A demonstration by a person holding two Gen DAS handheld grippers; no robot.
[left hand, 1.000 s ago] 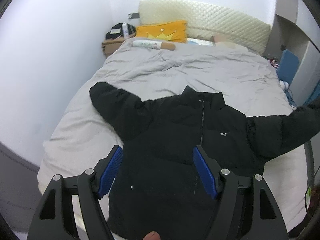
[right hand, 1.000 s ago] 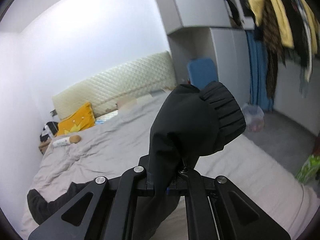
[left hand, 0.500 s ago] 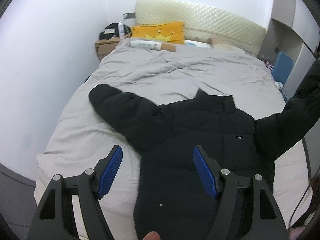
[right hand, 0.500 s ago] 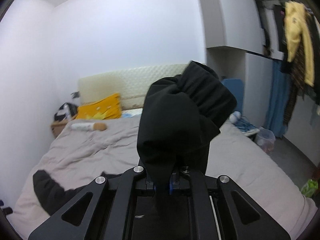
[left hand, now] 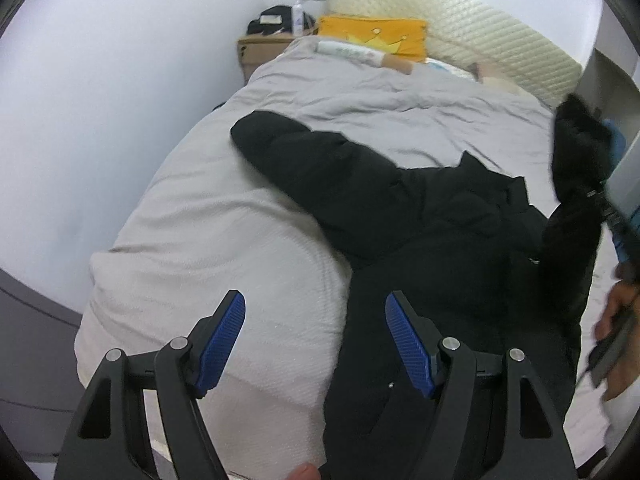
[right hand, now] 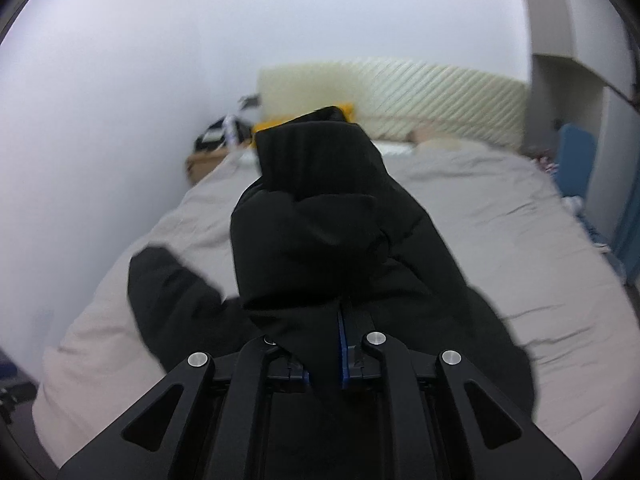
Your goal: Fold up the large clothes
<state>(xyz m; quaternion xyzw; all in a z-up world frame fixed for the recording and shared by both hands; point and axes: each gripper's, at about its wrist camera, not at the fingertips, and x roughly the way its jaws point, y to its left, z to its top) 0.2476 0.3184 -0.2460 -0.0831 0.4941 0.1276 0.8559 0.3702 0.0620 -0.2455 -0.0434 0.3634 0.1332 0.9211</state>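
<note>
A black puffer jacket (left hand: 432,240) lies face up on the grey bed (left hand: 248,240), its left sleeve (left hand: 304,156) stretched toward the wall. My left gripper (left hand: 314,340) is open and empty above the jacket's left hem edge. My right gripper (right hand: 324,354) is shut on the jacket's right sleeve (right hand: 320,200) and holds it lifted over the jacket body; the cuff stands up in front of the camera. In the left wrist view the lifted sleeve (left hand: 576,152) and the right gripper show at the right edge.
A yellow crown pillow (left hand: 372,34) and a cream quilted headboard (left hand: 460,28) are at the bed's head. A wooden nightstand (left hand: 260,50) with a bottle stands by the white wall. A blue chair (right hand: 576,160) is right of the bed.
My right gripper has carried the right sleeve up and leftward, over the jacket body. The left gripper has shifted left toward the hem edge, still open.
</note>
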